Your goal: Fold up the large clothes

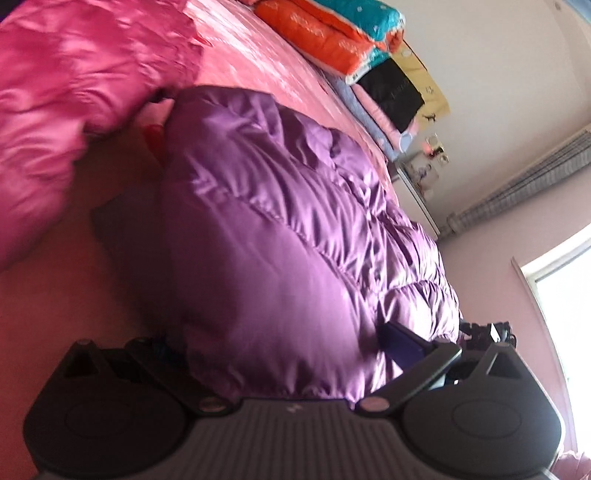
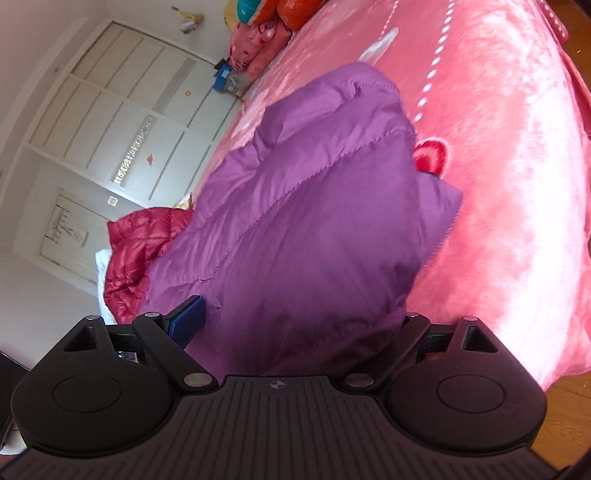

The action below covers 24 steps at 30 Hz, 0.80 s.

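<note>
On the bed: a pink plush blanket (image 2: 517,184) covered it, carrying everything.
Left gripper (image 1: 280,369): jaws spread wide around a thick bunch of the purple quilted puffer coat (image 1: 280,221); whether they pinched it, I cannot tell.
Coat: bulked up across the blanket's middle, a glossy pink padded garment (image 1: 55,110) beside it.
Right gripper (image 2: 295,325): jaws wide, purple fabric filling the gap; grip unclear.
Far edge: stacked orange and teal bedding (image 1: 332,33).
Progress: judged mid-fold; coat bunched, not yet flat or compact.
</note>
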### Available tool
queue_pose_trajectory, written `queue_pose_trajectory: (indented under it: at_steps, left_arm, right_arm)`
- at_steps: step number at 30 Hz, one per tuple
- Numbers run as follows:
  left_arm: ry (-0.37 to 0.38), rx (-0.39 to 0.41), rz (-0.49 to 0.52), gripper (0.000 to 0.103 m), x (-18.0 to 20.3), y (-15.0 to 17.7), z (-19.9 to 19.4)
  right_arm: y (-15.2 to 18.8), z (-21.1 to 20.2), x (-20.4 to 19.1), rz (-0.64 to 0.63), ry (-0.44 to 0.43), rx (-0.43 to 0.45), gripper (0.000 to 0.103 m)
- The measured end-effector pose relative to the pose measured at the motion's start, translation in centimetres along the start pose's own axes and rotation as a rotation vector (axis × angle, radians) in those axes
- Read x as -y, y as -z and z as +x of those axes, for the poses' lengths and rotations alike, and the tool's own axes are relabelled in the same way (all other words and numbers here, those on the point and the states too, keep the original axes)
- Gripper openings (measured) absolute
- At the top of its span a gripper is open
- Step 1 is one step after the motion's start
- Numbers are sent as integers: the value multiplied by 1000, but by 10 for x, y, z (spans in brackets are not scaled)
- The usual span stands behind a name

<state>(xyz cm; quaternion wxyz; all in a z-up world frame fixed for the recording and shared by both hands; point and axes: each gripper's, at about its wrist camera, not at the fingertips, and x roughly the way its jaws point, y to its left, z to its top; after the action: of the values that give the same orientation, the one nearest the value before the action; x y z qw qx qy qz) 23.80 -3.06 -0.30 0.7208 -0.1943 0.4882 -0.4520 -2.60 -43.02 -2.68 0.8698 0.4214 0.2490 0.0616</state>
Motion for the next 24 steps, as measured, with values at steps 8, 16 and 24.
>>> queue_pose_trajectory:
  at_steps: [8,16,24]
  left_arm:
    - [20,21,-24,101,10,-1,17]
    - [-50,28,2,70,33,-8,22]
    - [-62,15,-52,41,63,-42,21]
  right_arm:
    - [-6,2,7,112,-10,38,103]
    - [0,7,-32,-2,189,79,83]
    - [-6,3,-104,-196,397,122,55]
